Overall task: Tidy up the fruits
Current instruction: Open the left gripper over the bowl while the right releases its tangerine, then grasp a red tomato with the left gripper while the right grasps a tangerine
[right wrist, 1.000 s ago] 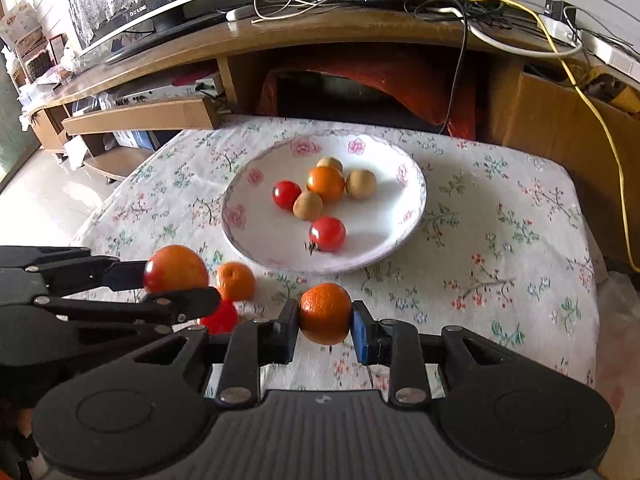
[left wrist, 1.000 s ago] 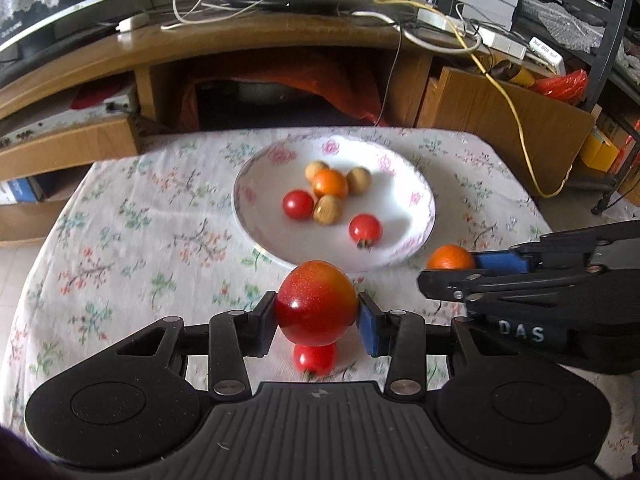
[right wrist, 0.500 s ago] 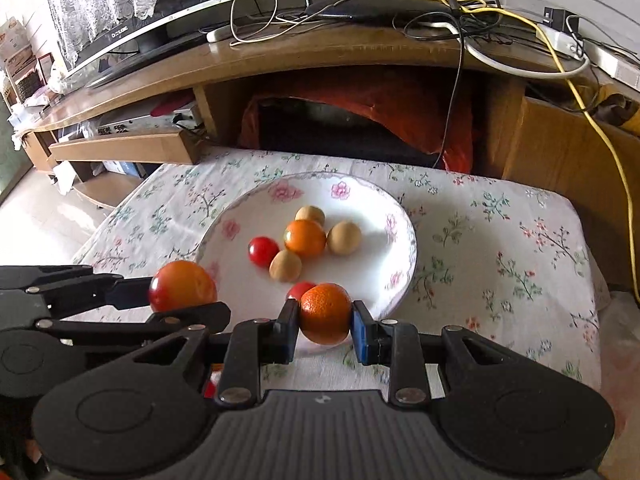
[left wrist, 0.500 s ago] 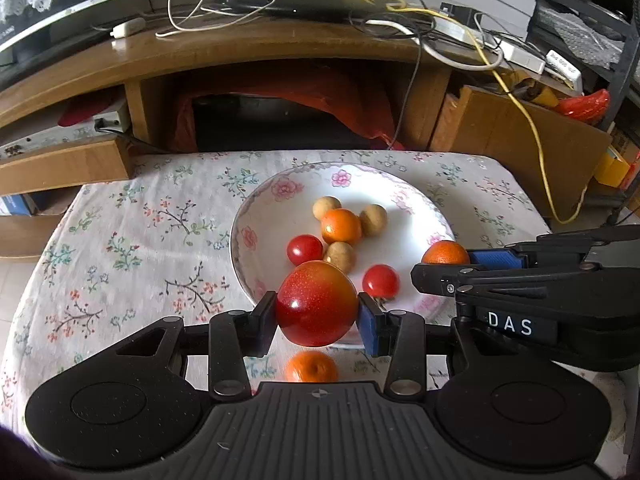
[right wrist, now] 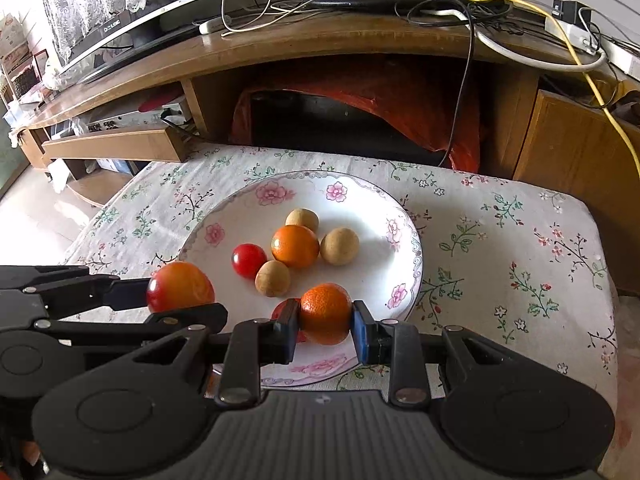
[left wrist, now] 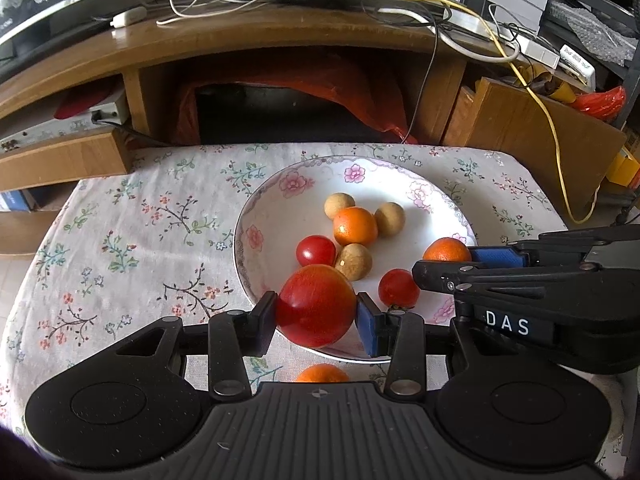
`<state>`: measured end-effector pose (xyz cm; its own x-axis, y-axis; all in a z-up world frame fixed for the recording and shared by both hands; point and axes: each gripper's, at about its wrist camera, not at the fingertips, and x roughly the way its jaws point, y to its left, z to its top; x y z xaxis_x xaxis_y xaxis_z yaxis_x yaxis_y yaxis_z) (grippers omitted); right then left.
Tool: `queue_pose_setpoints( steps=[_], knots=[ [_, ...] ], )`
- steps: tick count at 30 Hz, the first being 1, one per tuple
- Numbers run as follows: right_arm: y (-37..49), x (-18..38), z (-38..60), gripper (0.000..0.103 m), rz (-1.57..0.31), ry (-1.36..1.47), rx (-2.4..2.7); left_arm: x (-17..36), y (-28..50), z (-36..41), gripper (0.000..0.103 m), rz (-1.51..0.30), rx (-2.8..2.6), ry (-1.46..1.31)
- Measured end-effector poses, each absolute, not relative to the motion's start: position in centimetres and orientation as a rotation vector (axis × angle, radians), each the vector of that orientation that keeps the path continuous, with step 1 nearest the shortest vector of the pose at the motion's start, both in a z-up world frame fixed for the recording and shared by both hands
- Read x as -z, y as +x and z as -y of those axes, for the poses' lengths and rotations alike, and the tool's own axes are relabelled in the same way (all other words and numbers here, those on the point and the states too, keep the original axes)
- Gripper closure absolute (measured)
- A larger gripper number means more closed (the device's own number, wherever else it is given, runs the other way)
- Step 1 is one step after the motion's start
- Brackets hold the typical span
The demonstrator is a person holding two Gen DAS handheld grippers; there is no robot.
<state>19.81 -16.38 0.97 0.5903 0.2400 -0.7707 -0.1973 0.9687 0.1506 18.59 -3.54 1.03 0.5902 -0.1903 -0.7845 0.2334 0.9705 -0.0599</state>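
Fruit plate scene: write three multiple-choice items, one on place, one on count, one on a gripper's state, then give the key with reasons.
1. Where is the plate?
A. on the flowered tablecloth
B. on the wooden shelf
C. on the floor

2. How many beige round fruits lie in the plate?
A. one
B. three
C. five

3. What is the right gripper doing?
A. standing open and empty
B. clamping a red tomato
C. clamping an orange

Key: 1 A, the cloth shows all round its rim. 2 B, three beige fruits sit around the plate's orange. 3 C, both pads press the orange's sides.
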Motion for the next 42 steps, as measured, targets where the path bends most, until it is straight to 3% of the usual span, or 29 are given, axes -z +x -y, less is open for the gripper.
queue_pose_setpoints(
  steps=[29, 42],
  knots=[
    [17.6, -3.6, 16.5, 0.074, -0.833, 0.078, -0.252, -3.1, 16.0, 2.7, 0.054, -0.865, 0.258, 0.047],
    [14.5, -3.8, 15.4, 0.074, -0.857, 0.067, -0.286, -1.5, 12.9, 2.4, 0.054, -0.924, 0.270, 0.048]
  ],
)
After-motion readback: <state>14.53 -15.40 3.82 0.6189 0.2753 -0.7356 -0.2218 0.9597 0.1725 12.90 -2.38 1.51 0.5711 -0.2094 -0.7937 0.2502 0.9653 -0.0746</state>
